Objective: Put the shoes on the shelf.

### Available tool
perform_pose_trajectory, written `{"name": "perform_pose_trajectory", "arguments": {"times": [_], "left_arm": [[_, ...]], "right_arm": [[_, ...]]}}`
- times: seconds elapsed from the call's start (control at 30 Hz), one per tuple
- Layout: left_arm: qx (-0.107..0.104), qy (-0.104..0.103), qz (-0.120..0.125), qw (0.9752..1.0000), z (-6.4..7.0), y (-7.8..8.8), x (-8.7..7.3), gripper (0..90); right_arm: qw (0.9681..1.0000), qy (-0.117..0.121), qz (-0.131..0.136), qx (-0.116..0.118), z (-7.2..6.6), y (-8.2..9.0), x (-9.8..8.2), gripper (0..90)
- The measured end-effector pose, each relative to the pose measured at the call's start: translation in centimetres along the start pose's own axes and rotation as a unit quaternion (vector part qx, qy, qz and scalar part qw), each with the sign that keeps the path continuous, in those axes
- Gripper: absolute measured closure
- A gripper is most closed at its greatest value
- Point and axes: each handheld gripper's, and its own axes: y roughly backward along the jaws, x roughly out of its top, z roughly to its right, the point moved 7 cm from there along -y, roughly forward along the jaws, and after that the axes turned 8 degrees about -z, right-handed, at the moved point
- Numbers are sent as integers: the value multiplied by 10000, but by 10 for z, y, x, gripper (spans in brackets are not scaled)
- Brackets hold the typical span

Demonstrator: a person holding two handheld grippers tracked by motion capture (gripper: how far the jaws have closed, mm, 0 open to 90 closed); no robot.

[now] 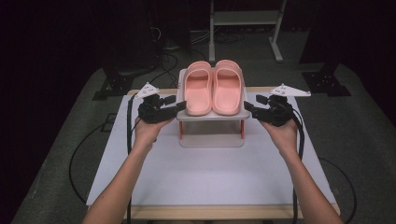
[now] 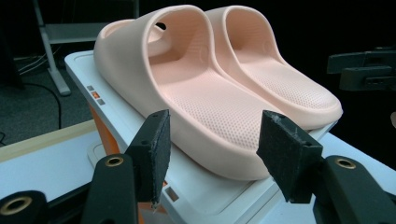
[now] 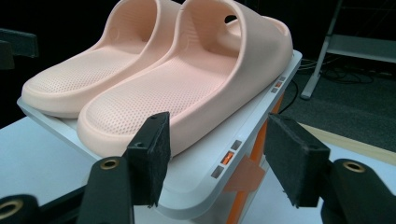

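- Left gripper (image 1: 181,105): jaws parted, holding nothing, level with the small white rack (image 1: 211,116), its tips at the rack's left edge.
- Pink slippers (image 1: 213,87): paired on the rack, between both grippers.
- Right gripper (image 1: 247,105): jaws wide, empty, mirroring at the right edge, probably to lift evenly.

A dark lab: white worktable (image 1: 210,172), metal stand (image 1: 245,18), loose floor cables (image 1: 173,44).

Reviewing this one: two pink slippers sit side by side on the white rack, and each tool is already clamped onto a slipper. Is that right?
Not quite. The pink slippers do sit side by side on the white rack, but neither tool grips one. The left tool in the left gripper view and the right tool in the right gripper view both stand open, short of the slippers.
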Motion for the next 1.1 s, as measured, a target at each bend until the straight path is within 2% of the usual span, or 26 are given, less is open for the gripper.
{"name": "perform_pose_trajectory", "arguments": {"times": [0.37,0.8,1.1], "left_arm": [[51,-40,61,10000,-1,9,-2,396],[73,-76,7,9999,0,14,-14,354],[18,-107,46,9999,4,23,-22,346]], "right_arm": [[10000,26,27,51,-2,7,-7,384],[9999,69,20,129,-8,13,-18,376],[9998,78,-33,165,-9,14,-27,367]]}}
